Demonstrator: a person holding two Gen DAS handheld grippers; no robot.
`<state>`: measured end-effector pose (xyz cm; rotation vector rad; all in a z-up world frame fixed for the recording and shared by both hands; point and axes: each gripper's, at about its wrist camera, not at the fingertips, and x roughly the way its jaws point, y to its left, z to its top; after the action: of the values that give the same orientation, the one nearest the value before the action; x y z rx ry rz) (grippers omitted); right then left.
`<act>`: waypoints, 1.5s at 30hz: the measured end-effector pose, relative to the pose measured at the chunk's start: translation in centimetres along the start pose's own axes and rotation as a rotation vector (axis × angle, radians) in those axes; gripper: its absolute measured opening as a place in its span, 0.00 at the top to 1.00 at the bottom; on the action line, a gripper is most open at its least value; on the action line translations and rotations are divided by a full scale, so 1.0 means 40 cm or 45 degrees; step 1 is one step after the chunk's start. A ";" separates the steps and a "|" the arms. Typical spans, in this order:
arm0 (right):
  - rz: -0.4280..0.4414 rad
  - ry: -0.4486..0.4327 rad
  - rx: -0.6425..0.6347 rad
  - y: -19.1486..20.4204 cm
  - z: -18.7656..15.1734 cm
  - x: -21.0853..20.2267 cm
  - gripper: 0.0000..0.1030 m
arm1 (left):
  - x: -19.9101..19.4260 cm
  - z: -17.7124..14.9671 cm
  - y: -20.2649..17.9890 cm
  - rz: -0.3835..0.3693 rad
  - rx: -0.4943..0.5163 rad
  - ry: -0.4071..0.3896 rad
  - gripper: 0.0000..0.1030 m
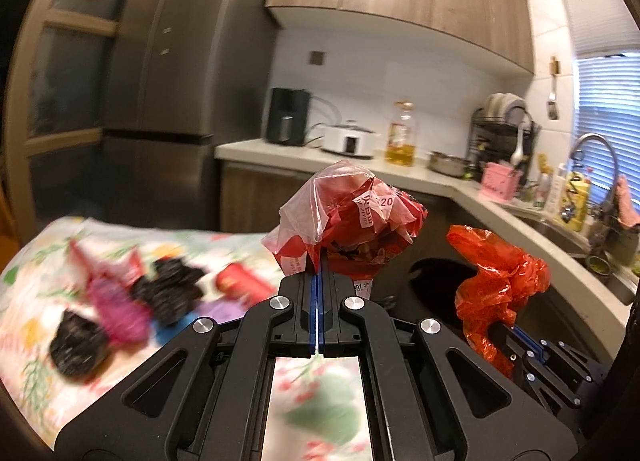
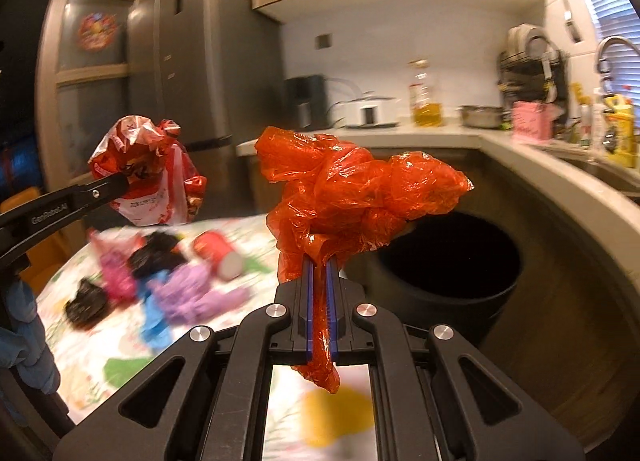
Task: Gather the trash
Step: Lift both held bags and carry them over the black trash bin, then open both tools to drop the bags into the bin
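My left gripper (image 1: 319,275) is shut on a crumpled red and white snack wrapper (image 1: 348,217) and holds it in the air above the table edge. The wrapper also shows in the right wrist view (image 2: 144,173). My right gripper (image 2: 319,265) is shut on a crumpled orange plastic bag (image 2: 352,197), held up beside the black trash bin (image 2: 448,277). The bag also shows in the left wrist view (image 1: 500,285). More trash lies on the floral tablecloth (image 2: 120,373): black crumpled pieces (image 2: 154,257), a pink wrapper (image 2: 116,277), a purple glove (image 2: 192,293), a red cup (image 2: 218,253).
The bin stands on the floor between the table and the curved kitchen counter (image 2: 560,197). On the counter are an oil bottle (image 2: 426,101), a white appliance (image 2: 370,111), a pot, a pink box and a dish rack. A sink with tap sits at the right. A grey fridge (image 2: 192,73) stands behind.
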<state>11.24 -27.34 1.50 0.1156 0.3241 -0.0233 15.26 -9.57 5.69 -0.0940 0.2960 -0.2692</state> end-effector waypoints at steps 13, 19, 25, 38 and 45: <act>-0.197 -0.090 0.074 -0.168 0.087 0.048 0.94 | 0.150 0.058 -0.197 -0.223 0.074 -0.036 1.00; -0.237 -0.102 0.089 -0.211 0.099 0.071 0.94 | 0.216 0.042 -0.255 -0.264 0.104 -0.019 1.00; -0.241 -0.079 0.104 -0.235 0.090 0.103 0.94 | 0.281 0.006 -0.280 -0.291 0.108 0.026 1.00; -0.241 -0.026 0.130 -0.274 0.075 0.165 0.93 | 0.371 -0.051 -0.306 -0.371 0.103 0.102 1.00; -0.247 -0.002 0.142 -0.296 0.069 0.191 0.91 | 0.413 -0.078 -0.327 -0.433 0.089 0.151 1.00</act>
<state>18.86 -39.46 0.37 0.1946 0.3318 -0.2335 26.30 -26.85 -0.12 -0.0593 0.3885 -0.6238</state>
